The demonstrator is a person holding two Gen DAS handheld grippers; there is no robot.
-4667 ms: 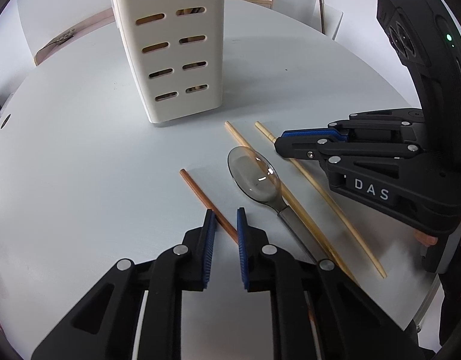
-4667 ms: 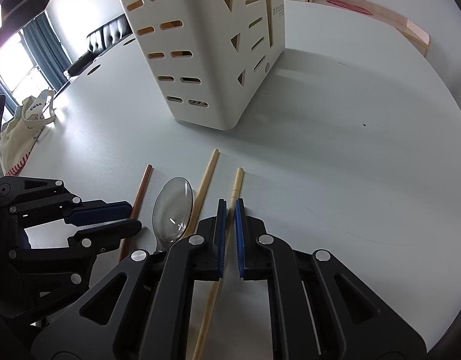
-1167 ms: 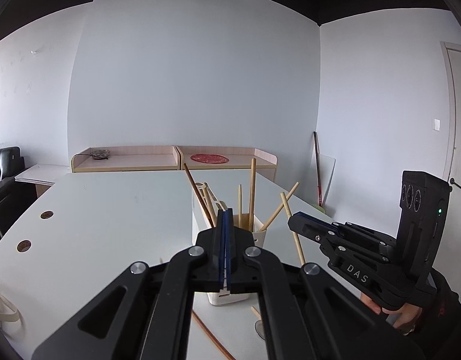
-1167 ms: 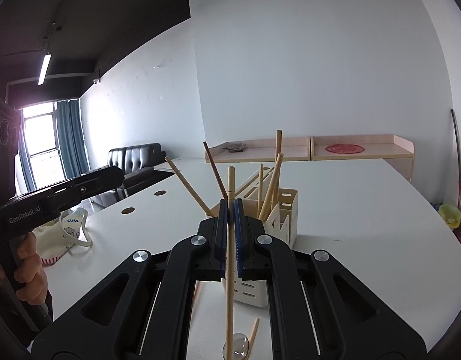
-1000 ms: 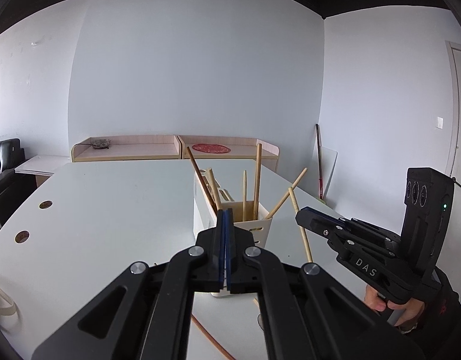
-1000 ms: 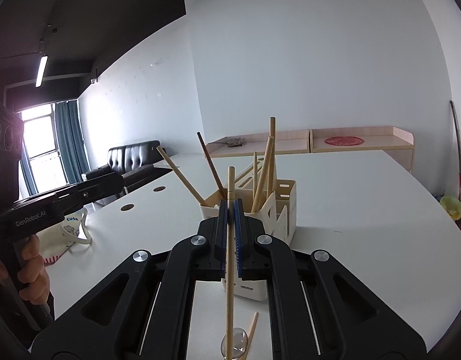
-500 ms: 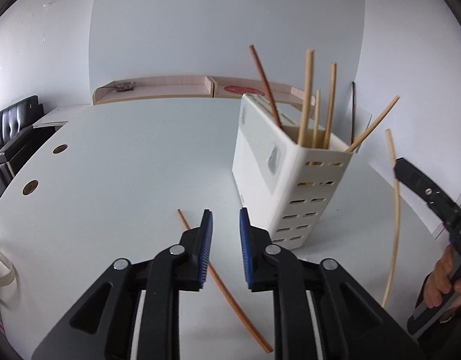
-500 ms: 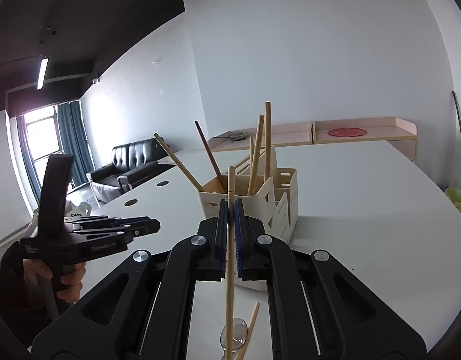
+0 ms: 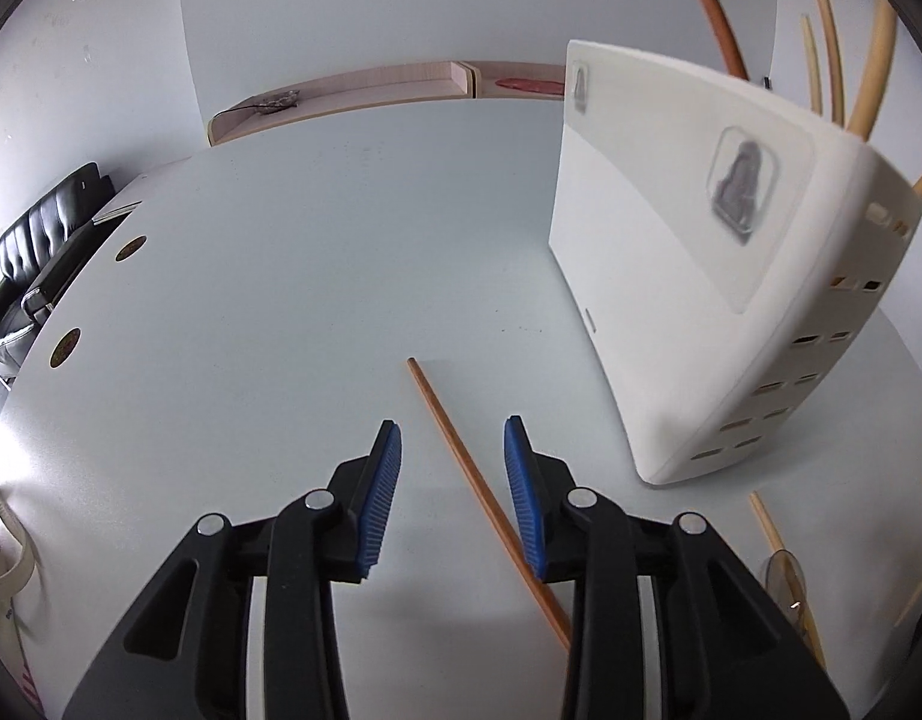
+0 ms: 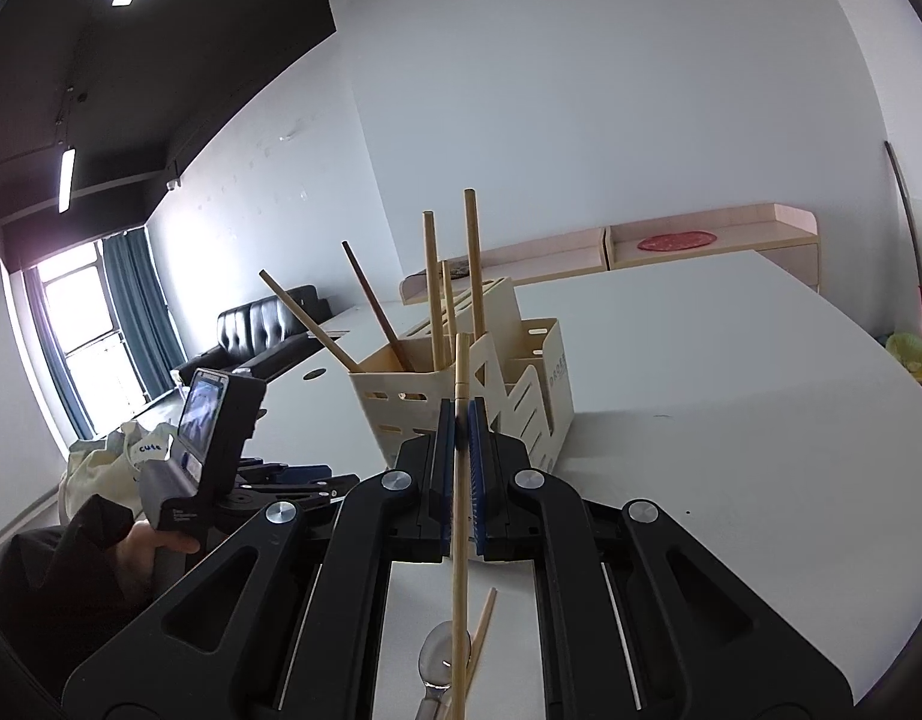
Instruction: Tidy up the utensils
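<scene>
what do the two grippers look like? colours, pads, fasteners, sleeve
Both the left gripper and right gripper are matte black linkage frames with silver round pivot pins and ribbed blue pads. The hand on the left unit's handle wears a dark sleeve.

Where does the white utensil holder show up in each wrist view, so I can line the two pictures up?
Left wrist: the white utensil holder fills the right side, standing on the table, chopsticks rising from its top.
Right wrist: it stands centre, just beyond the fingertips of the right gripper.
Shared landmark: the pink-edged shelf with a red disc behind the table.
</scene>
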